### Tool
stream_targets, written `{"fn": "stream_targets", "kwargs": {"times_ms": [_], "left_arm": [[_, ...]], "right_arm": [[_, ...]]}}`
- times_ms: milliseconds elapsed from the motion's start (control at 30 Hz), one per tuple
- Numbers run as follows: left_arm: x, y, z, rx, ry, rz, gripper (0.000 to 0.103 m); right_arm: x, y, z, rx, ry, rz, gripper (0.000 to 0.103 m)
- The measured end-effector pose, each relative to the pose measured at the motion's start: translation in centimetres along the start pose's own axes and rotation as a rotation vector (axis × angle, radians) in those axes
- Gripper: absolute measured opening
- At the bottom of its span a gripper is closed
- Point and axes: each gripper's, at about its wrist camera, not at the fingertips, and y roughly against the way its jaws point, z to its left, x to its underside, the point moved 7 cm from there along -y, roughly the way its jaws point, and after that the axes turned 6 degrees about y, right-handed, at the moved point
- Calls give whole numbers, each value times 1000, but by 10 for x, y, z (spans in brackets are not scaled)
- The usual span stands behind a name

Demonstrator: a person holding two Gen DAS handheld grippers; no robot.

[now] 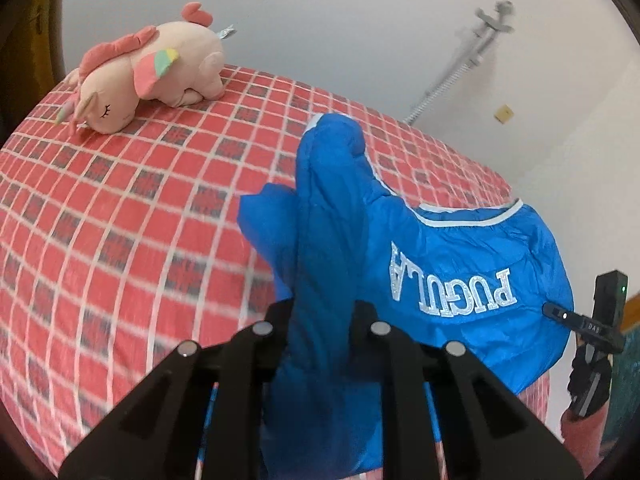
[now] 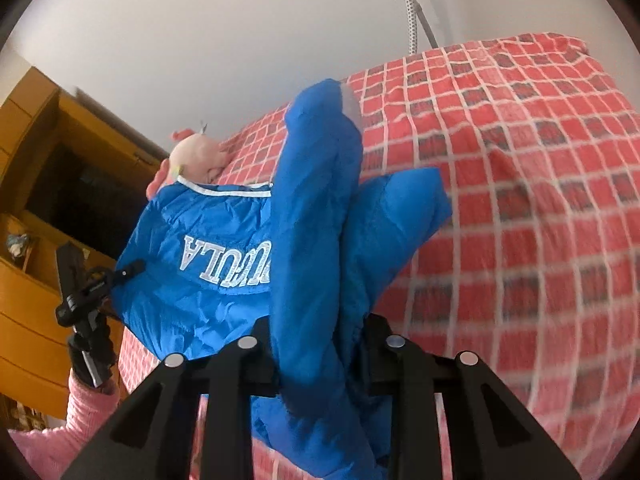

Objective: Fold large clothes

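Observation:
A blue padded jacket [image 1: 460, 264] with white letters and a white-trimmed collar is held up over the red checked bed [image 1: 120, 208]. My left gripper [image 1: 322, 312] is shut on a fold of the blue jacket, which runs up between its fingers. My right gripper [image 2: 316, 328] is shut on another fold of the same jacket [image 2: 208, 248], and a sleeve [image 2: 320, 152] stands up in front of it. The other gripper shows at the right edge of the left wrist view [image 1: 592, 328] and at the left of the right wrist view [image 2: 84, 292].
A pink plush unicorn [image 1: 148, 76] lies at the far side of the bed. A white wall with a metal hose [image 1: 452, 76] stands behind. A wooden cabinet [image 2: 44, 208] stands to the left in the right wrist view.

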Motion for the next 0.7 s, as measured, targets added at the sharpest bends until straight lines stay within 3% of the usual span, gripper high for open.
{"fn": "stream_targets", "kwargs": {"times_ms": [333, 533, 700], "left_arm": [[101, 40, 0, 13, -18, 73, 14], [152, 14, 31, -34, 29, 148, 15], [174, -6, 50, -79, 31, 167, 21]], "right_arm": [[105, 49, 8, 31, -73, 42, 26], [147, 37, -10, 93, -120, 96, 27], [170, 13, -33, 152, -154, 132, 29]]}}
